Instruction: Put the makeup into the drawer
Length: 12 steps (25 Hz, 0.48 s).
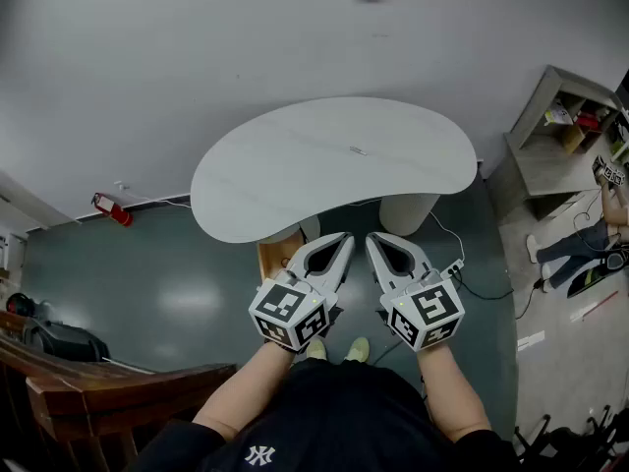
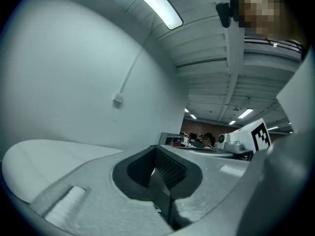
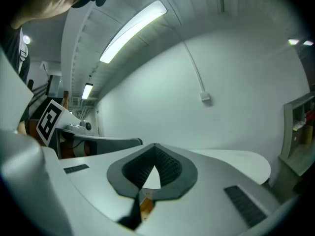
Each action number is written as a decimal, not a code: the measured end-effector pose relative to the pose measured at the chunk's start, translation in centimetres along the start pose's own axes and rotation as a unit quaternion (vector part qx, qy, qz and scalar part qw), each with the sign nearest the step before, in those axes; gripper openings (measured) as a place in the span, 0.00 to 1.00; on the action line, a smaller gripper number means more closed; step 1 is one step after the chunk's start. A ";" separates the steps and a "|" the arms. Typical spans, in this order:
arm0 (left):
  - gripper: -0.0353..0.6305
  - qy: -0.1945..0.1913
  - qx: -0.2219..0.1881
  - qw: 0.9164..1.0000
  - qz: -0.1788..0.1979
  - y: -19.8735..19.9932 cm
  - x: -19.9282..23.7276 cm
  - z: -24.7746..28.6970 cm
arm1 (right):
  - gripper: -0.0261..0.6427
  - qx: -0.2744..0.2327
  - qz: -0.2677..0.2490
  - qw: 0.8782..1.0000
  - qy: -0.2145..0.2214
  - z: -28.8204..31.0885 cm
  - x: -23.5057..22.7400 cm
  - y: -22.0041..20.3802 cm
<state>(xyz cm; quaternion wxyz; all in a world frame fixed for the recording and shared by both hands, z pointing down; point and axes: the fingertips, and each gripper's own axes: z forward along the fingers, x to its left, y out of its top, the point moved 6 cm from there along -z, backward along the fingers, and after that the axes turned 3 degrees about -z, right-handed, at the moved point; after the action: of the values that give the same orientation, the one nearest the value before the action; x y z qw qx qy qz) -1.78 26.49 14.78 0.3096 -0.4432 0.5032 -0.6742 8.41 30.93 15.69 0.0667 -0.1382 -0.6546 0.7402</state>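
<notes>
A wooden chair (image 1: 93, 401) is standing at 8 o'clock in the head view, and a red object (image 1: 112, 208) is lying on the green floor (image 1: 167, 293) at about 9 o'clock, by the wall. The left gripper (image 1: 344, 239) is hovering just below centre, pointing toward 1 o'clock. In its own view (image 2: 155, 147) its jaws are meeting at the tips, with nothing sitting in the dark padded hollow behind them. A white kidney-shaped table (image 1: 334, 165) is lying ahead at 12 o'clock, with one tiny item (image 1: 359, 150) on it, too small to identify. The right gripper (image 1: 374, 238) is hanging just beside the left one, pointing toward 11 o'clock. Its jaws (image 3: 154, 145) are also closing together on nothing, leaving only a small triangular gap. A grey shelf unit (image 1: 550, 136) is standing at 2 o'clock. No view is showing the makeup or the drawer.
</notes>
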 end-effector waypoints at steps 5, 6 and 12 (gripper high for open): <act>0.07 0.006 -0.003 1.000 0.000 -0.2 -0.4 0.9 | 0.06 -0.004 0.003 1.000 0.002 -0.7 -1.3 -0.2; 0.07 0.009 -0.003 1.000 0.000 -0.2 -0.4 1.1 | 0.06 -0.004 0.005 1.000 0.004 -0.8 -1.5 -0.3; 0.07 0.021 0.001 1.000 0.006 0.1 -0.7 1.7 | 0.06 -0.011 0.032 0.999 0.010 -1.2 -3.0 -0.3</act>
<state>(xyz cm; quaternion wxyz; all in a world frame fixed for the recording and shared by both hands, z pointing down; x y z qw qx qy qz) 0.07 26.41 14.68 0.3031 -0.4257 0.5116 -0.6820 11.59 31.24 16.22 0.0481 -0.1670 -0.6570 0.7336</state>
